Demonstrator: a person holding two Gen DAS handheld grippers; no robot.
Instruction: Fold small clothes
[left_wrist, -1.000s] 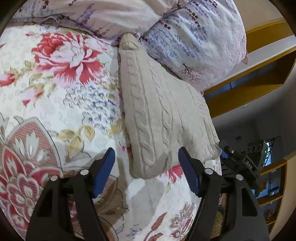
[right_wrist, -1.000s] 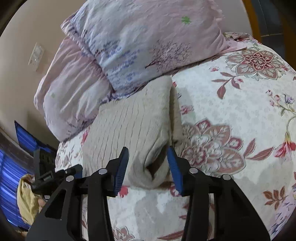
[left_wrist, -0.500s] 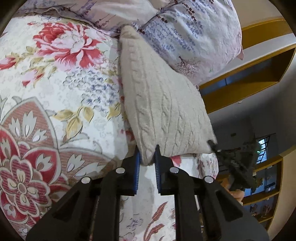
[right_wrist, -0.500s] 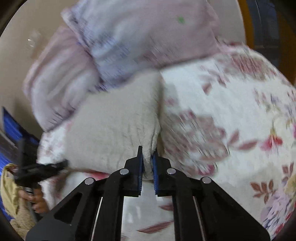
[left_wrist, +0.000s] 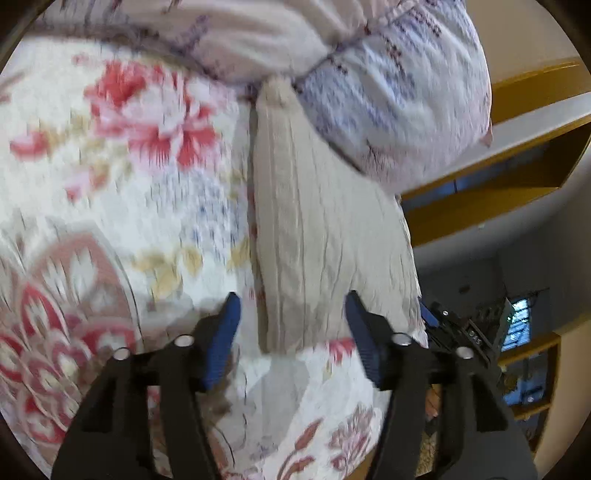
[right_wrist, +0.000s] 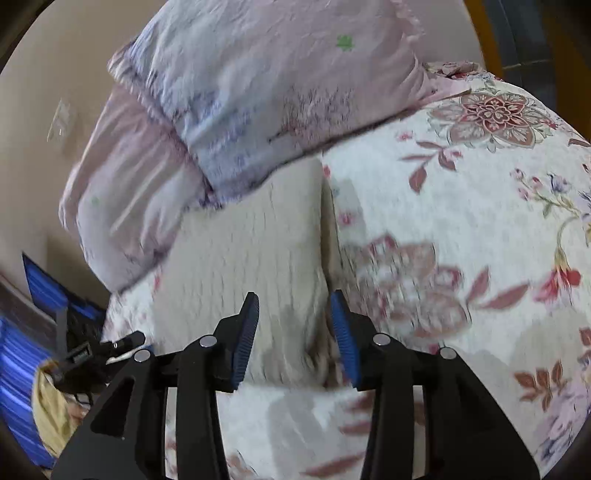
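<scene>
Left tool (left_wrist: 291, 319) spread apart, straddling the near left corner of the folded cream cable-knit sweater (left_wrist: 325, 236) without gripping. Right tool (right_wrist: 293, 325) likewise parted around the near right corner, nothing clamped. Sweater lying flat on the floral bedspread (left_wrist: 110, 206) near the bed's head edge, far end tucked against the pillows (right_wrist: 258, 88).

Probably best to back both tools off level and together, avoiding snagging the knit or dragging the fold open; worth checking the edges lie square.

Counted: one sweater, two pillows, two tools.
</scene>
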